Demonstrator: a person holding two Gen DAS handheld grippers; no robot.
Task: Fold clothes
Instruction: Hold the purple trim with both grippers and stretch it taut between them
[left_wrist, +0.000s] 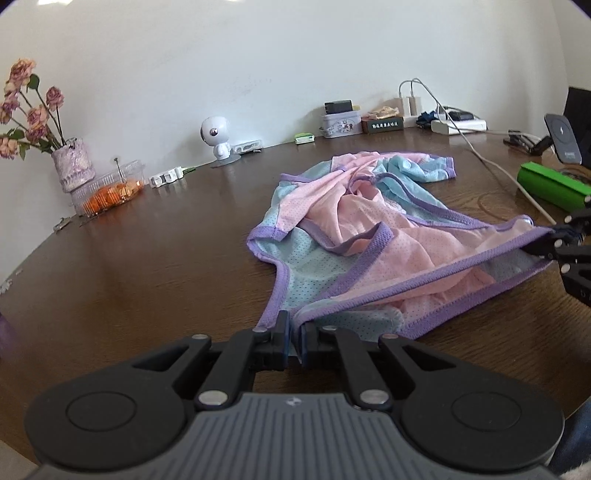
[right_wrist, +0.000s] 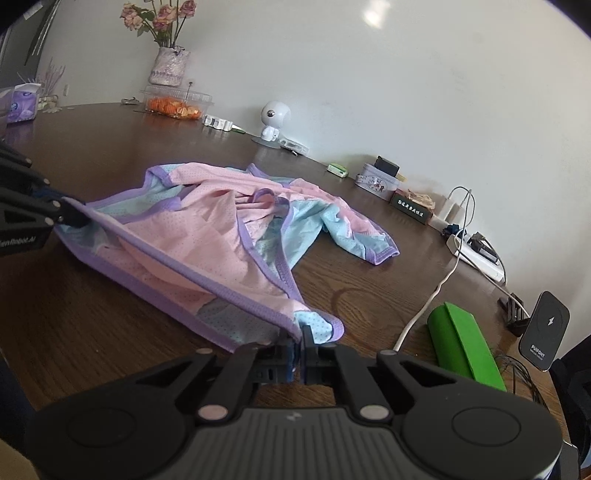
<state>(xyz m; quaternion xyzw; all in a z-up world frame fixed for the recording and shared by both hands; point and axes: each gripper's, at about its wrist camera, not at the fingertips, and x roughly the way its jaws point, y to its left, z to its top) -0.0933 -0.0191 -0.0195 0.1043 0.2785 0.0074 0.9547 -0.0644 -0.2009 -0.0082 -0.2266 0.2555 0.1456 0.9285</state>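
Shirt (left_wrist: 369, 236) crumpled on brown wood table (left_wrist: 147, 258) | white wall bhd | L claw (left_wrist: 294, 334) + R claw (right_wrist: 298, 341) pinching hem

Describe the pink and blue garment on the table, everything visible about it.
The garment is a thin perforated mesh top in pink and light blue panels with purple ribbed trim. It lies crumpled and unfolded on the dark wooden table, one sleeve trailing toward the wall. The left gripper and right gripper are each shut on its purple hem at the near corners, the edge stretched between them.
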